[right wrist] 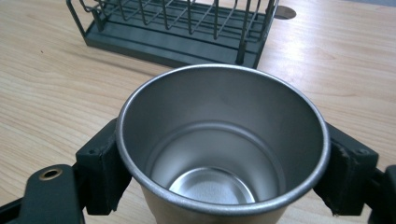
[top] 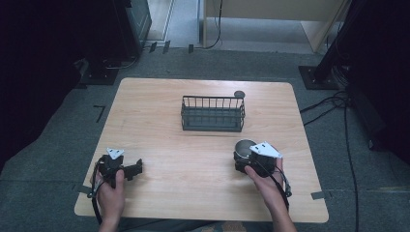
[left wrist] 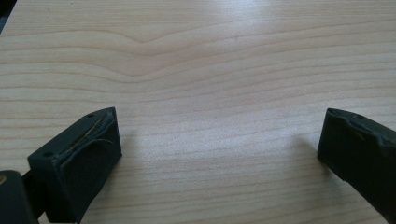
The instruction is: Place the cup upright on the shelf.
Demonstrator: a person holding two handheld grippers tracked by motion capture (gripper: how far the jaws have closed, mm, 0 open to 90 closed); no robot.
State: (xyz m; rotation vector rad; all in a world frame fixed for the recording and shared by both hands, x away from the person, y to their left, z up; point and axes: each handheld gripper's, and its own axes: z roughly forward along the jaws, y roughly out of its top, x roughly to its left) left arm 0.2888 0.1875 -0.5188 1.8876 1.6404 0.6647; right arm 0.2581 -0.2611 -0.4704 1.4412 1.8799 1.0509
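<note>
A metal cup (right wrist: pixel 219 154) stands upright and empty between the two black jaws of my right gripper (right wrist: pixel 223 172), which press on its sides. In the high view the cup (top: pixel 244 146) sits on the table's right front part, just ahead of my right gripper (top: pixel 247 157). A dark wire basket (top: pixel 212 113) rests mid-table behind it, and its near wall (right wrist: pixel 177 28) fills the top of the right gripper view. My left gripper (top: pixel 137 167) lies at the front left of the table, its jaws wide apart over bare wood (left wrist: pixel 219 140), with nothing between them.
The wooden table (top: pixel 159 145) has rounded corners and stands on grey carpet. A small dark round disc (top: pixel 239 94) lies just behind the basket's right end. Cables (top: pixel 333 104) run across the floor to the right of the table, and dark stands sit at the far corners.
</note>
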